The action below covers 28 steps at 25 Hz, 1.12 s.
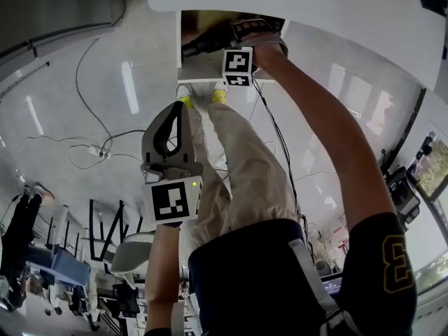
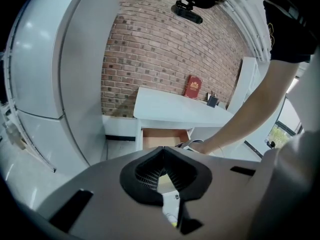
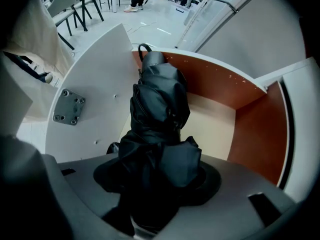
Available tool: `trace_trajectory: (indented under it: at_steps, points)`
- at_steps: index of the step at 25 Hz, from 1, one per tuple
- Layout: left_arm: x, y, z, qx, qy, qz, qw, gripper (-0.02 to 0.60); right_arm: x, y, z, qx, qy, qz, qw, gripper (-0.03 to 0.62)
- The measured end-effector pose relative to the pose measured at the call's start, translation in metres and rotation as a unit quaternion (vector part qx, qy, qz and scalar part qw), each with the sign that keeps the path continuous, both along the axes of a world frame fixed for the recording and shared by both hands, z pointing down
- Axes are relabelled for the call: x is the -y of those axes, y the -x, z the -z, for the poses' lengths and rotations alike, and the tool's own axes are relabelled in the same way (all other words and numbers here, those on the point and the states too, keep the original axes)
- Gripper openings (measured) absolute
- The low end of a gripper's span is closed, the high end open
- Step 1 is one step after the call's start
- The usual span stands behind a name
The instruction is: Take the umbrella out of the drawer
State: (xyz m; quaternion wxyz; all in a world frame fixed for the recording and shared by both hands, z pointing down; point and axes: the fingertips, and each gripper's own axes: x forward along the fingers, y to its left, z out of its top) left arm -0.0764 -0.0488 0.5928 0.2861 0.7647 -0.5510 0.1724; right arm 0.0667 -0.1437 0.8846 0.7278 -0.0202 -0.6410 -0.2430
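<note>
The right tool [image 3: 155, 184] is closing partway on the gathered end of the folded black umbrella [image 3: 160, 114], with black fabric filling the gap between both jaws and bulging over them. From this grip the umbrella is extending straight ahead of the tool, inside the open drawer [image 3: 220, 79]. Its long axis is running along the drawer's white panel [image 3: 95, 99], and its far end, carrying a small loop [image 3: 145, 47], is pointing at the corner where that panel meets the drawer's brown wall. Whether the umbrella is resting on the drawer's pale bottom cannot be told. In the head view the right tool [image 1: 199, 45] is reaching steeply down into the drawer [image 1: 203, 19]. The left tool [image 1: 171, 128] is hovering well apart from the drawer, in front of it. Its jaws are meeting at the tips, and the left tool [image 2: 161, 149] is holding nothing. The drawer is projecting from under a white tabletop [image 2: 170, 109], which is carrying a red book [image 2: 193, 86]. A brick wall [image 2: 150, 49] is standing behind the drawer, and a glossy pale floor [image 1: 70, 103] with a trailing cable [image 1: 91, 110] is lying below it.
</note>
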Motion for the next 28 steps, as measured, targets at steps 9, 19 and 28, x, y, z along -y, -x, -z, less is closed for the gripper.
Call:
trace_trajectory:
  at_steps: [9, 19, 28]
  points:
    - [-0.004, -0.021, 0.008, -0.005, -0.004, -0.015, 0.9999, 0.018, 0.006, -0.004, 0.038, 0.024, -0.018, -0.003, 1.000, 0.268]
    - [-0.013, -0.019, 0.000, 0.031, -0.027, -0.050, 0.9979, 0.018, 0.001, -0.006, 0.062, 0.072, -0.028, -0.059, 0.995, 0.268]
    - [-0.020, -0.054, 0.020, 0.020, -0.030, -0.059, 0.9976, 0.018, -0.020, -0.036, 0.105, 0.107, -0.038, -0.098, 0.989, 0.270]
